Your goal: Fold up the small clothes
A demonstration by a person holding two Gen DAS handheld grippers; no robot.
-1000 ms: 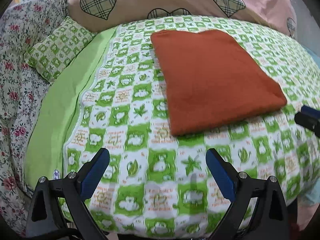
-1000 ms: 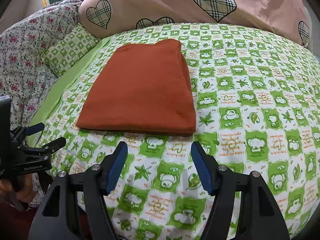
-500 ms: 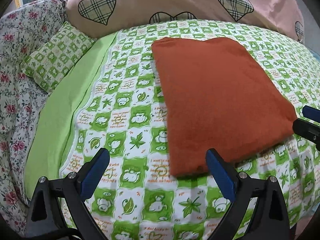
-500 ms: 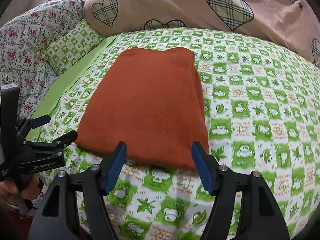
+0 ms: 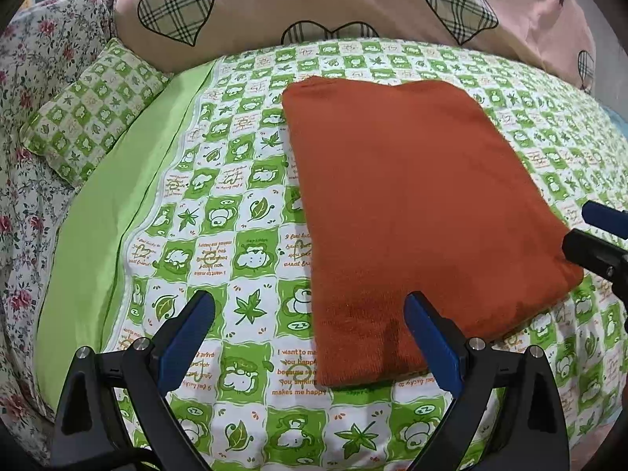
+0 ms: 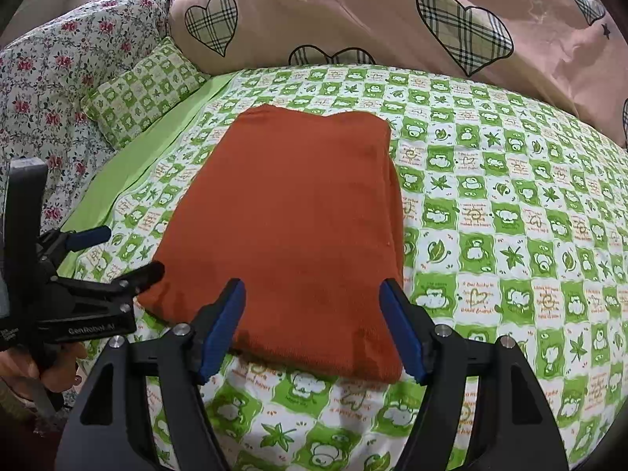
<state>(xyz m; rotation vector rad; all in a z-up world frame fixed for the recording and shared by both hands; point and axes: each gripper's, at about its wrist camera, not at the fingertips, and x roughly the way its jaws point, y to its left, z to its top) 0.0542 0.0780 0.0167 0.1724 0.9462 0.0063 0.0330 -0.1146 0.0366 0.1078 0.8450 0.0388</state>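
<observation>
Folded cloth (image 5: 416,212) flat on the bed (image 5: 243,212), just ahead of both my tongs. My left tongs (image 5: 310,337) gape wide, empty, straddling the cloth's near left corner, the right finger (image 5: 431,337) over the cloth. My right tongs (image 6: 312,327) gape likewise, empty, at the cloth's near edge, the cloth lying between their tips. Pillow (image 6: 141,90) far left; heart quilt (image 6: 392,11) beyond.
</observation>
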